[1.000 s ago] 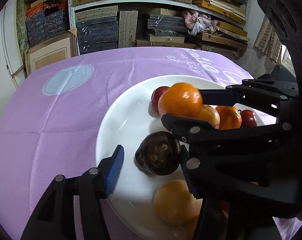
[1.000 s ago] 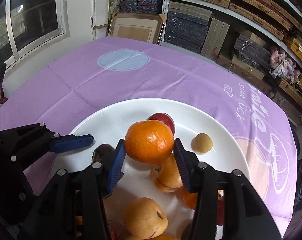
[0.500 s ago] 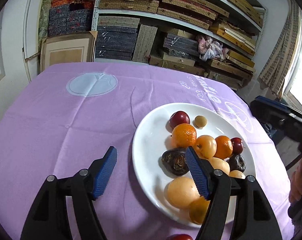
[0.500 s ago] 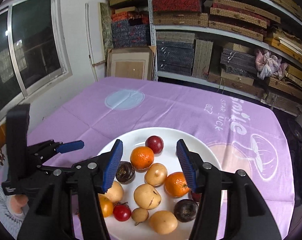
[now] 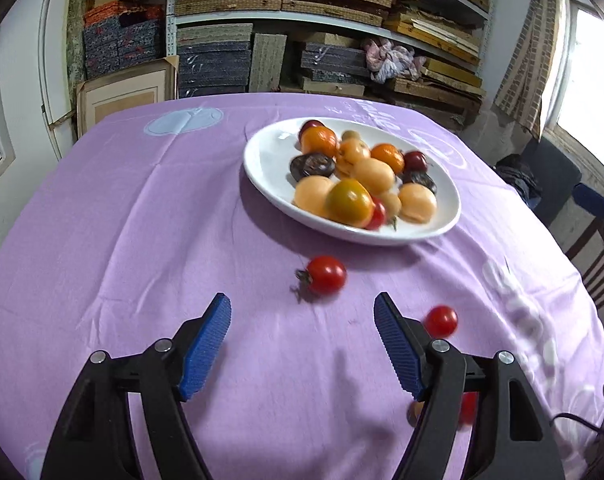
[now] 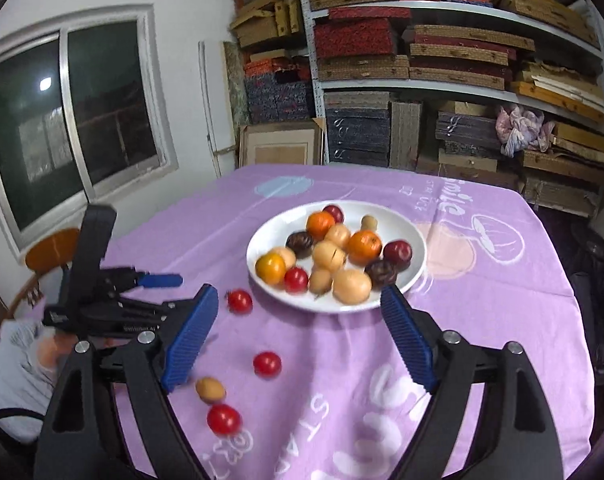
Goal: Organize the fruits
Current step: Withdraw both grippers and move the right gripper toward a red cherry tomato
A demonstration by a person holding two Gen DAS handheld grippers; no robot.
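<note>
Plate: wide, shallow, glossy white ceramic plate (image 6: 406, 236), resting on the cloth, far side of the table.
Fruits on plate: smooth round pieces heaped together; dimpled orange tangerines (image 6: 365, 246), pale yellow-beige rounds, wrinkled dark purple ones (image 5: 312, 166), shiny dark red ones, one small red tomato at the near edge.
Loose fruits: three glossy red cherry tomatoes on the cloth, well apart from each other; the nearest to the plate (image 5: 326, 275) with a dry green stem; one small beige oval fruit (image 6: 210, 389) between two of the tomatoes.
Cloth: soft lilac tablecloth (image 5: 142, 240), creased in fold lines, printed with white letters and a pale blue circle.
Left gripper (image 5: 302, 344): black plastic arms, ribbed blue pads; jaws wide apart and just been opening, nothing between them; pointed down at the cloth, short of the stemmed tomato.
Right gripper (image 6: 298, 336): same build; jaws spread wide after opening, empty; raised above the near cloth, tilted down toward the plate.
Hand: blurred hand (image 6: 52, 350) with a grey sleeve under the left tool's body.
Background: metal shelves (image 6: 462, 80) stacked with flat woven and cardboard boxes.
</note>
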